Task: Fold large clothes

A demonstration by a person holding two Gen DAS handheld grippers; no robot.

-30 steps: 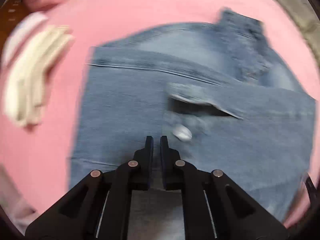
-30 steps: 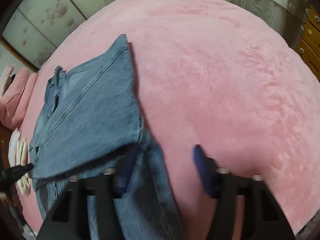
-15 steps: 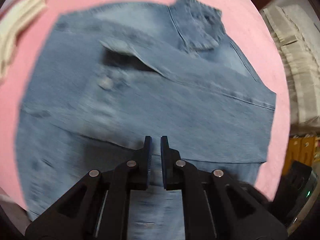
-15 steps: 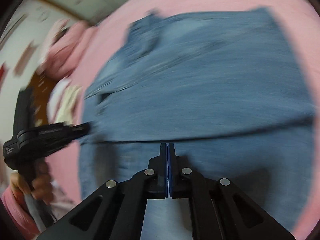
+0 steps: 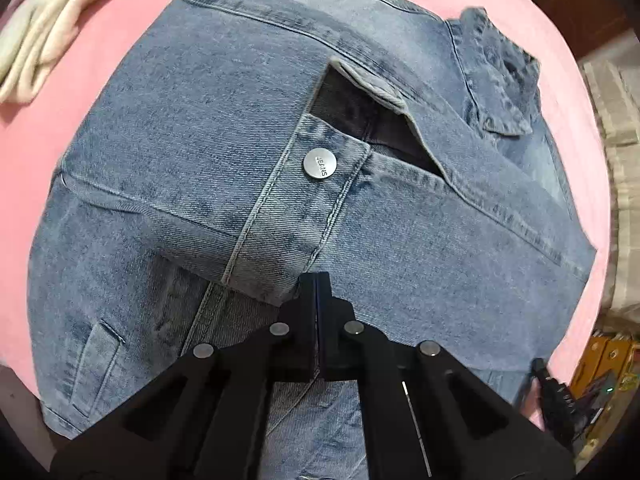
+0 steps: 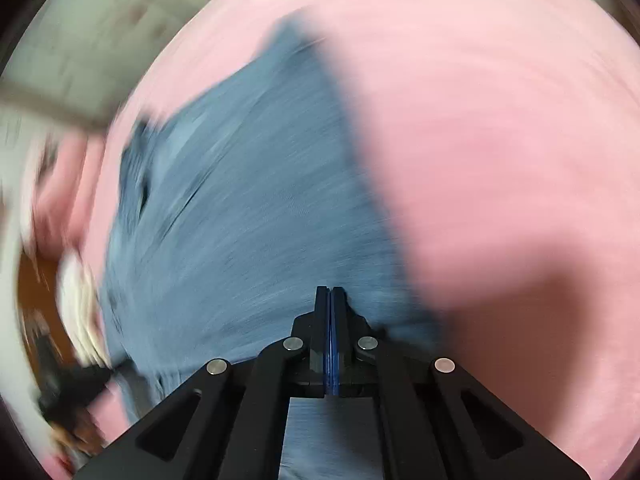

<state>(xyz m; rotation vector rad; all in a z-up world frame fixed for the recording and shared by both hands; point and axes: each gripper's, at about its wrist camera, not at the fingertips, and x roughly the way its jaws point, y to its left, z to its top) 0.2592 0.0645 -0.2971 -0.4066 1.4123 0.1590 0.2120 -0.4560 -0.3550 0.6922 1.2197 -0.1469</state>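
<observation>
A blue denim jacket (image 5: 200,168) lies spread on a pink bed (image 5: 100,60), taking up most of the left wrist view. Its cuff (image 5: 288,216), with a round metal button (image 5: 320,163), is laid across the middle of the jacket. Beyond the button a flap stands open over a dark gap in the denim, and farther off, toward the jacket's far right corner, the collar (image 5: 500,92) is bunched up.

The left tool (image 5: 316,280) points steeply down at the jacket, its fingers pressed together just at the near edge of the cuff. Whether any denim is caught between them cannot be told. Off the jacket's far left edge a cream cloth (image 5: 44,36) lies on the bed.

The right wrist view is heavily smeared. The right tool (image 6: 330,294) has its fingers together, blue pads meeting, over the near right part of the jacket (image 6: 248,220), close to the edge where denim gives way to the bed (image 6: 480,140). Nothing can be made out between the pads. At the jacket's near right corner, in the left wrist view, the tip of the right tool shows.
</observation>
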